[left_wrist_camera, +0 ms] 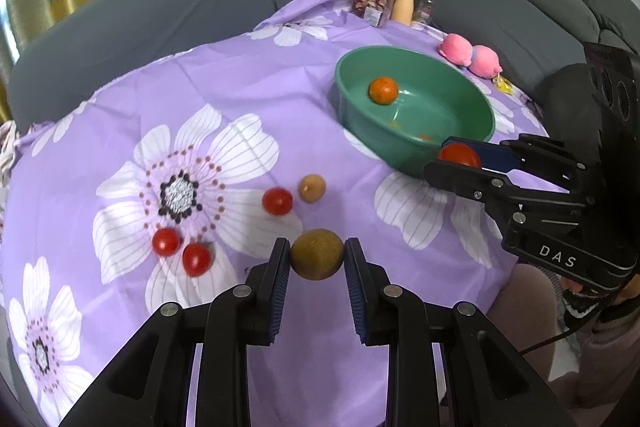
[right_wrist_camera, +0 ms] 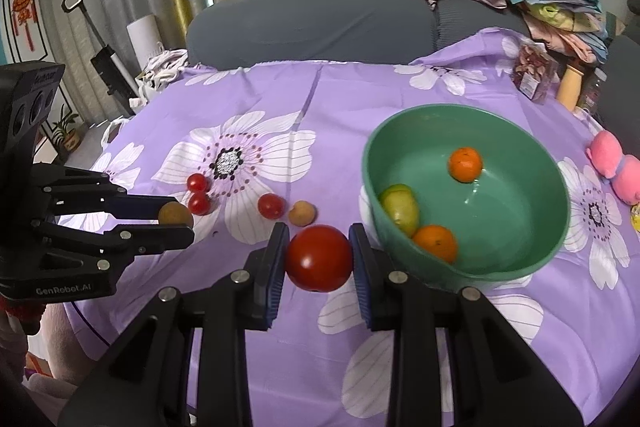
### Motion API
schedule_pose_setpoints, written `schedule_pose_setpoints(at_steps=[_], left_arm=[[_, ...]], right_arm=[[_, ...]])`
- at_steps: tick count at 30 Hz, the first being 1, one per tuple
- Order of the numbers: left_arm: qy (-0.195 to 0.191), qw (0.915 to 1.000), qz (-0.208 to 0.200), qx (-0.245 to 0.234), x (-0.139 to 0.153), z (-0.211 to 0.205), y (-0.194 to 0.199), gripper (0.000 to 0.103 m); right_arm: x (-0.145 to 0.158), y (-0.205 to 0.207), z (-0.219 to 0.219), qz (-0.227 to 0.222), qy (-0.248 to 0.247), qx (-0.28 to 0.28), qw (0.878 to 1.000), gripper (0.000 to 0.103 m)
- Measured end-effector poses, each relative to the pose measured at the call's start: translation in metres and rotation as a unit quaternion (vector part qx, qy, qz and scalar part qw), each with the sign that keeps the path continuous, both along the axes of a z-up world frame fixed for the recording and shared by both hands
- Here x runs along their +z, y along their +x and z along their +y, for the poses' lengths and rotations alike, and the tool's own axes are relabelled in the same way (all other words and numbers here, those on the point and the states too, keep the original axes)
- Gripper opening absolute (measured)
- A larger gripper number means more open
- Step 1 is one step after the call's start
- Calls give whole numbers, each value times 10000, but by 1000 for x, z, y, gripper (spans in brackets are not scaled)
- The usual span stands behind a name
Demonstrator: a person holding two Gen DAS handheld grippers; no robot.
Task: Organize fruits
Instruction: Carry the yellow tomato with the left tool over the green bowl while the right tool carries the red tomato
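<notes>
My left gripper (left_wrist_camera: 317,255) is shut on a round brown-green fruit (left_wrist_camera: 316,254), held above the purple flowered cloth; the right wrist view shows that fruit (right_wrist_camera: 175,215) at the left. My right gripper (right_wrist_camera: 319,259) is shut on a large red tomato (right_wrist_camera: 319,258), just left of the green bowl (right_wrist_camera: 560,227). From the left wrist the same tomato (left_wrist_camera: 459,155) hangs at the bowl's (left_wrist_camera: 348,99) near rim. In the bowl lie two oranges (right_wrist_camera: 465,164) (right_wrist_camera: 435,242) and a yellow-green fruit (right_wrist_camera: 400,209). Three small tomatoes (left_wrist_camera: 277,201) (left_wrist_camera: 166,241) (left_wrist_camera: 196,259) and a small tan fruit (left_wrist_camera: 311,187) lie on the cloth.
A pink plush toy (left_wrist_camera: 472,54) lies beyond the bowl. A snack bag (left_wrist_camera: 370,5) and a bottle (left_wrist_camera: 402,7) stand at the table's far edge. A grey sofa (left_wrist_camera: 160,19) with piled clothes wraps around the table. A person's knee (left_wrist_camera: 524,299) shows at the near right.
</notes>
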State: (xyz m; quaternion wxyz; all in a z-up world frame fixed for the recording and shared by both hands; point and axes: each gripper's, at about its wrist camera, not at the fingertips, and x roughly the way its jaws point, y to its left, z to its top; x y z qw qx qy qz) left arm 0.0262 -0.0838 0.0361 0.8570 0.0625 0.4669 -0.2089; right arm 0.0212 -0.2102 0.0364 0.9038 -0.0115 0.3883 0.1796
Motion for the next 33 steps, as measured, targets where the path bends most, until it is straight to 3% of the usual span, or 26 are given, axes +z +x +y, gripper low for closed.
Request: schedule_pose_setpoints(at_steps=[21, 33], left_arm=[[-71, 9976, -286, -626, 22, -77, 52, 28], [148, 9962, -118, -845, 3, -112, 87, 28]], right_arm=[[-4, 19, -53, -127, 97, -569, 9982, 31], [-17, 39, -74, -47, 18, -908, 9959, 31]])
